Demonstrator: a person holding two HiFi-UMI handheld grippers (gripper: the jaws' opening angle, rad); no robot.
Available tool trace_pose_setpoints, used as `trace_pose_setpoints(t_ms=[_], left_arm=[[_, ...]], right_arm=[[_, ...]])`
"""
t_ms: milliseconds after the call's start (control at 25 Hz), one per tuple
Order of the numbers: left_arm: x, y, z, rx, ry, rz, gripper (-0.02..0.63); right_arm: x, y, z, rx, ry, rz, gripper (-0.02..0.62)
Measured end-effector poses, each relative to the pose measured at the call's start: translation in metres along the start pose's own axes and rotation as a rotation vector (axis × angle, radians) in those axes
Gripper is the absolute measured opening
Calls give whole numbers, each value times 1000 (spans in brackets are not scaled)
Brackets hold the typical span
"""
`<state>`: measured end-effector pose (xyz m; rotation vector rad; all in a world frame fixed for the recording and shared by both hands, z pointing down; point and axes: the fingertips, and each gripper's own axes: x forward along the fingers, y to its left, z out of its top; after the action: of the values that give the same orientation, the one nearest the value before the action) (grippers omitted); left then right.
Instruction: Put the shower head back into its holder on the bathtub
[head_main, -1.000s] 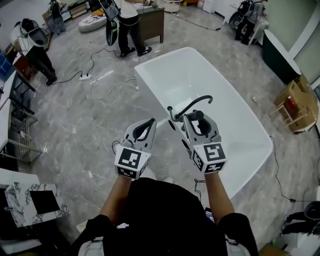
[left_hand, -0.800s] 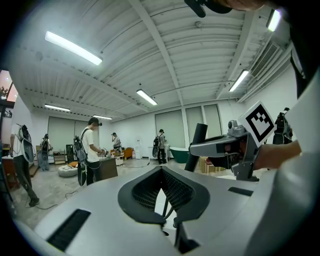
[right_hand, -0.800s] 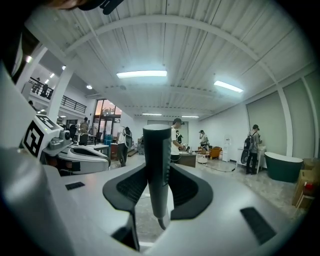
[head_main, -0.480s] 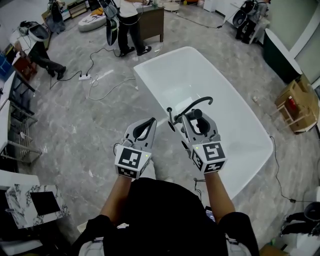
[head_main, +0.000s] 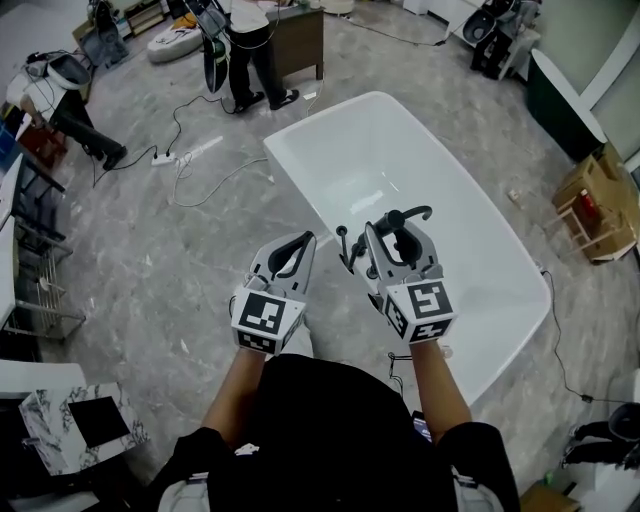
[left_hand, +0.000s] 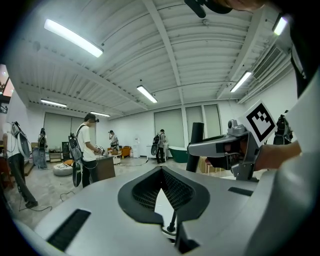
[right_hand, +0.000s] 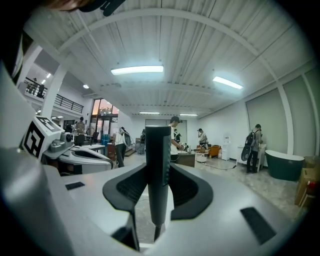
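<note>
My right gripper (head_main: 388, 232) is shut on the black shower head (head_main: 408, 243), whose hose (head_main: 420, 212) arcs over the white bathtub (head_main: 400, 150). In the right gripper view the shower head (right_hand: 158, 165) stands upright, clamped between the two jaws. A black tap fitting (head_main: 343, 245) stands on the tub's near rim, between the two grippers. My left gripper (head_main: 303, 240) is shut on nothing, level with the right one and just left of the fitting. In the left gripper view its tips (left_hand: 161, 170) meet, and the fitting's thin rod (left_hand: 172, 220) shows through the gap below them.
A person (head_main: 250, 50) stands by a wooden cabinet (head_main: 300, 40) beyond the tub. Cables and a power strip (head_main: 160, 158) lie on the marble floor at left. A wooden crate (head_main: 590, 210) and a dark tub (head_main: 565, 100) stand at right.
Both grippers have moved forward together toward the tub's near rim, so the black fitting now sits closer between them. The grip on the shower head is unchanged.
</note>
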<state>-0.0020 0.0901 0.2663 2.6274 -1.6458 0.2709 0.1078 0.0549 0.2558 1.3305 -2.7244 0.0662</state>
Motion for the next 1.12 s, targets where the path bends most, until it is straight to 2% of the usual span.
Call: trace_pose_setpoints(t_ms=[320,560,1120], left_arm=[[47,52,10,-30,-5,-44,14],[69,100,13,-12,-7,-64,14],[115,178,5,2,13,-144,14]], right_arm=[[68,-15,14,5,5,-19,135],[117,-19,27,-10,16,-52,135],[196,-32,11,22,84,-152,135]])
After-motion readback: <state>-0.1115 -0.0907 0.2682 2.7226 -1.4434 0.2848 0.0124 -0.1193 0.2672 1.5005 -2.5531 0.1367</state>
